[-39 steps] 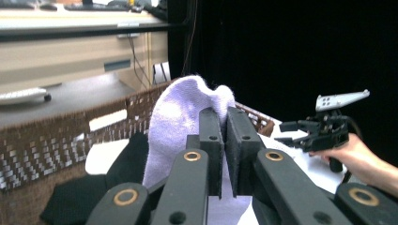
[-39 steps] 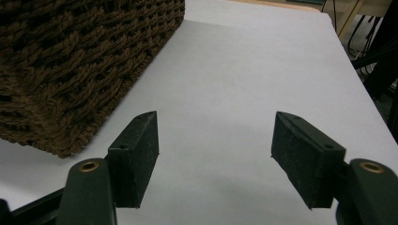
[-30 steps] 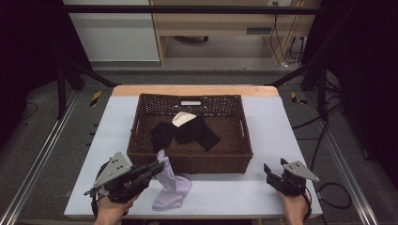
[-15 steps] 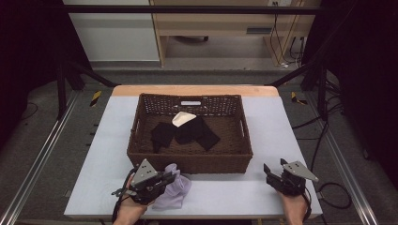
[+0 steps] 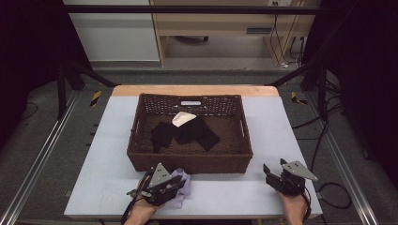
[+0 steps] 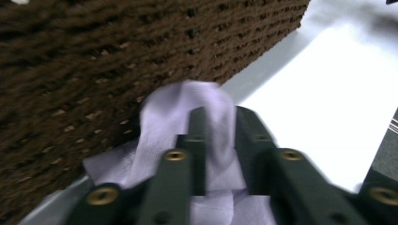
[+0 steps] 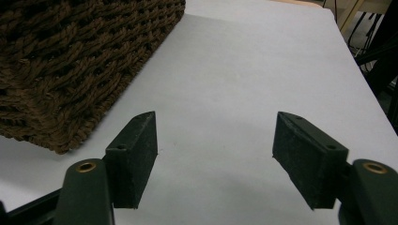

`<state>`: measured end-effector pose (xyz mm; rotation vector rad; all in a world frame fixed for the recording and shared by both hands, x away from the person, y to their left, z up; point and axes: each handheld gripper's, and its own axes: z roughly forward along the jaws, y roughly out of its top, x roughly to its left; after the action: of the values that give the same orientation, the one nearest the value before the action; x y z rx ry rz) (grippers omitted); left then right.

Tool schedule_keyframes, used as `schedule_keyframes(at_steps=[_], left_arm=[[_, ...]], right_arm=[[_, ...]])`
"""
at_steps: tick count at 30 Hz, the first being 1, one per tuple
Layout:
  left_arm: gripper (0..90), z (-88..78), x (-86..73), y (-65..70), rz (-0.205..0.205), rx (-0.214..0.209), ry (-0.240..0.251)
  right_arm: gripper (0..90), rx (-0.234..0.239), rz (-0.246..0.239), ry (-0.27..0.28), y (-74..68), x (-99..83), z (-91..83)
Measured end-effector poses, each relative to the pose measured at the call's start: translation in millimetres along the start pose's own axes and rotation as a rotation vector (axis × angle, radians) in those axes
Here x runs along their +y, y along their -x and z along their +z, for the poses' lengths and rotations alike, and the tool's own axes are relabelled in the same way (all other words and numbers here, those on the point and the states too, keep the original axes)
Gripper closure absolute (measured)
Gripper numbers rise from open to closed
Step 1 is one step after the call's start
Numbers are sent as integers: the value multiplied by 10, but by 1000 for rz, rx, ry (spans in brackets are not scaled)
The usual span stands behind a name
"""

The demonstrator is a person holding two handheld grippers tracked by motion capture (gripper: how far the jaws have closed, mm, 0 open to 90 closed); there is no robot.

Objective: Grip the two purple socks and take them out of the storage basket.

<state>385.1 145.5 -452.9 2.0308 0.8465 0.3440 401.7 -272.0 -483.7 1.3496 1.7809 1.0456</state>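
Left tongs (image 6: pixel 220 122) just opening, soft lilac cloth (image 6: pixel 187 108) between; woven basket (image 5: pixel 187 161) beside.

Inspector: Your tabletop (image 5: pixel 234 199) is pale grey with a wooden far edge, and the floor (image 5: pixel 42 150) around it is grey.

Operator: And behind it?

Inspector: You have a light wooden shelf unit (image 5: pixel 211 28) beside a white cabinet (image 5: pixel 112 35), black curtains (image 5: pixel 366 70) on both sides, and cables (image 5: pixel 328 126) trailing over the floor.

basket (image 5: pixel 189 159) rough brown wicker, sock (image 6: pixel 187 122) soft lilac knit cloth, tabletop (image 7: pixel 244 70) smooth matt pale, tool pads (image 7: pixel 138 154) matt black, grainy
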Motion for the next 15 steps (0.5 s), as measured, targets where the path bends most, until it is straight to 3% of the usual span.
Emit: schedule_keyframes(at_steps=[8,15], left_arm=[[515,-296,-23,-164,-31,52,59],[432,-519,-191,-396,-63,112,39]], right_arm=[[272,-6,16,4,11,-2,-11],[223,-10,34,-2,26,-4,-15]])
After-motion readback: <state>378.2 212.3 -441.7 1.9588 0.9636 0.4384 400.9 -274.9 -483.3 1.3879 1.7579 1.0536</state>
